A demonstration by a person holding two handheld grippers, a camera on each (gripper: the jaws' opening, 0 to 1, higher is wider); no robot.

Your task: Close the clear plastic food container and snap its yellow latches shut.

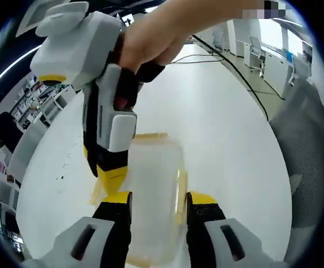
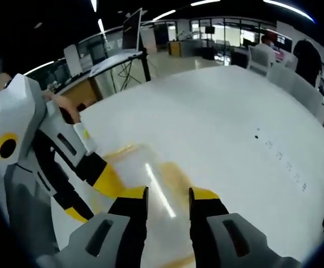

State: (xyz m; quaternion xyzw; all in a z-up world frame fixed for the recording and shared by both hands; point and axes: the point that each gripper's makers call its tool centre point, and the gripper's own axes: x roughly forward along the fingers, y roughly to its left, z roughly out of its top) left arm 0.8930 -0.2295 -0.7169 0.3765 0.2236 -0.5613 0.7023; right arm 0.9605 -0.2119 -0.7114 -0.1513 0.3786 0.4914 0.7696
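While the clear plastic food container (image 1: 153, 195) rests on the white tabletop (image 1: 228, 139), it is clasped between the jaws of the left hand-held gripper (image 1: 159, 204); the right hand-held gripper (image 2: 168, 195), jaws slightly parted, is held over its yellow latches (image 2: 175, 176).

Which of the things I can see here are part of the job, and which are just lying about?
Part of the job:
- clear container with yellow latches
- left claw, around the container
- right claw, over the container

Just around:
- white table
- grey chair
- black cable
- desks behind
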